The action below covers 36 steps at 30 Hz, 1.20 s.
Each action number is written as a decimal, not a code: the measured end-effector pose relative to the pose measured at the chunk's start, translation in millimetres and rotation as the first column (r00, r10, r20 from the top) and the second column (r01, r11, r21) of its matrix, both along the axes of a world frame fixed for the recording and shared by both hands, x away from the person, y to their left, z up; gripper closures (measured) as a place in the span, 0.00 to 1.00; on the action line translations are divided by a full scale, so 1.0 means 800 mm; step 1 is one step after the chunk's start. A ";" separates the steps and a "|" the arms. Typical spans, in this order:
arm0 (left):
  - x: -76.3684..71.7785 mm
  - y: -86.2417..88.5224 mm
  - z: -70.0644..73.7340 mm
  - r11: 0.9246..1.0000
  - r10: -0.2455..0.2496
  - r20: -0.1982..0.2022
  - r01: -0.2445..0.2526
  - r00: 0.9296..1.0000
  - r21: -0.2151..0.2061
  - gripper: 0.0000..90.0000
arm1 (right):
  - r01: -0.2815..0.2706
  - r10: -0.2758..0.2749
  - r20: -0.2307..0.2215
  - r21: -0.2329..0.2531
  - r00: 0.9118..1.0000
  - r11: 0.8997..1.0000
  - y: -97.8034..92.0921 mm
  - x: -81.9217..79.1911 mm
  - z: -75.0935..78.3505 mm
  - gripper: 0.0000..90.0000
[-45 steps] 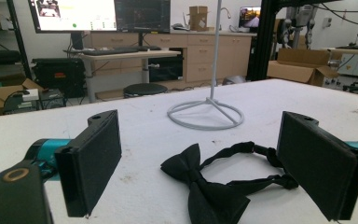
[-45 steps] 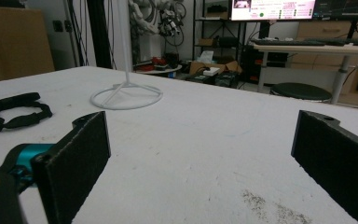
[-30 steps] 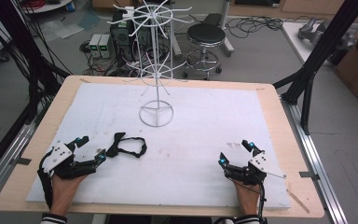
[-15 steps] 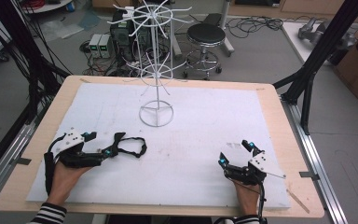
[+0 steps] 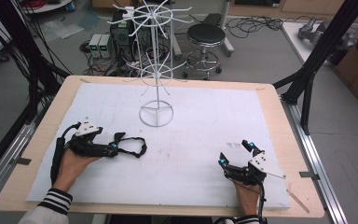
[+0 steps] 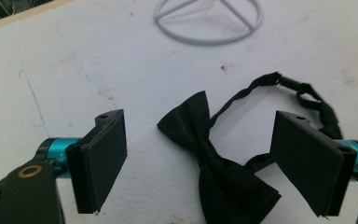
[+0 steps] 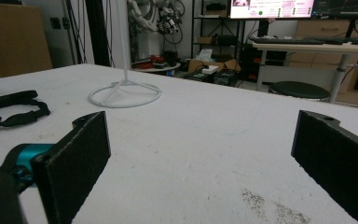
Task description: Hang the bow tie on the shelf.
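Two grippers sit low on the tabletop [image 5: 205,116]. Left gripper [image 6: 200,158] is spread wide, bracketing the black bow tie [image 6: 214,163] lying between its jaws, seemingly to pinch its knot. Right gripper [image 7: 200,158] rests spread, empty.

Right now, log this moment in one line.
left gripper: open, straddling bow tie | right gripper: open, idle | white rack: bare

L gripper [image 5: 113,148] low on white mat [image 5: 205,121], tips at black bow tie [image 5: 129,144] w/ strap looped just past them. R gripper [image 5: 235,154] well apart to its right, jaws spread, nothing between. White wire rack [image 5: 156,70] beyond L gripper's tips.
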<state>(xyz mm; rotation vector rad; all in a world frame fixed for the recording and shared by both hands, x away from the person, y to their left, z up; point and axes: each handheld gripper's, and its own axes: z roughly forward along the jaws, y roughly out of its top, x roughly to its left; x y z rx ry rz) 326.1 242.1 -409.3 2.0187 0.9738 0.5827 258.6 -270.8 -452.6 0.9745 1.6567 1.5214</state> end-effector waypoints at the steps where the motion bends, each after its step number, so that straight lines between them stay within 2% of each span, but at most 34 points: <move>1: 0.002 -0.002 0.000 1.000 0.006 -0.007 -0.006 1.000 0.016 0.23 | 0.001 -0.001 0.001 -0.001 1.000 1.000 0.000 0.000 0.000 0.04; 2: 0.004 -0.003 0.000 1.000 0.012 -0.013 -0.012 1.000 0.019 0.24 | 0.002 -0.002 0.003 -0.002 1.000 1.000 0.000 0.000 0.000 0.04; 3: 0.008 -0.004 0.000 0.999 0.021 -0.032 -0.020 0.999 0.041 0.24 | 0.002 -0.002 0.002 -0.001 1.000 1.000 0.000 0.000 0.000 0.04; 8: 0.016 -0.008 -0.003 0.997 0.038 -0.066 -0.033 0.997 0.072 0.25 | 0.003 -0.003 0.004 -0.003 1.000 1.000 0.000 0.000 0.000 0.04; 11: 0.019 -0.010 -0.001 0.997 0.034 -0.080 -0.029 0.996 0.068 0.27 | 0.002 -0.002 0.004 -0.002 1.000 1.000 0.000 0.000 0.000 0.04; 13: 0.020 -0.012 -0.001 0.997 0.029 -0.085 -0.022 0.996 0.078 0.33 | 0.003 -0.003 0.004 -0.002 1.000 1.000 0.000 0.000 0.000 0.04; 16: 0.023 -0.019 -0.002 0.994 0.035 -0.107 -0.023 0.994 0.110 0.37 | 0.003 -0.003 0.004 -0.002 1.000 1.000 0.000 0.000 0.000 0.04; 19: 0.026 -0.021 -0.005 0.993 0.049 -0.121 -0.035 0.992 0.116 0.41 | 0.003 -0.003 0.001 -0.001 1.000 1.000 0.000 -0.001 0.000 0.04; 21: 0.029 -0.023 -0.009 0.989 0.067 -0.147 -0.046 0.987 0.140 0.42 | 0.002 -0.002 0.004 -0.001 1.000 1.000 0.000 0.000 0.000 0.04; 24: 0.032 -0.025 -0.013 0.987 0.086 -0.178 -0.059 0.980 0.152 0.46 | 0.002 -0.002 0.004 -0.001 1.000 1.000 0.000 0.000 0.000 0.04; 28: 0.034 -0.029 -0.016 0.985 0.098 -0.196 -0.066 0.976 0.162 0.49 | 0.002 -0.002 0.004 -0.001 1.000 1.000 0.000 0.000 0.000 0.04; 31: 0.035 -0.030 -0.016 0.983 0.110 -0.196 -0.078 0.974 0.164 0.52 | 0.001 -0.001 0.004 -0.001 1.000 1.000 0.000 0.000 0.000 0.04; 34: 0.037 -0.034 -0.018 0.983 0.121 -0.218 -0.086 0.969 0.160 0.55 | 0.002 -0.002 0.004 -0.001 1.000 1.000 0.000 0.000 0.000 0.04; 36: 0.037 -0.037 -0.019 0.982 0.120 -0.219 -0.082 0.968 0.172 0.57 | 0.002 -0.002 0.004 -0.001 1.000 1.000 0.000 0.000 0.000 0.04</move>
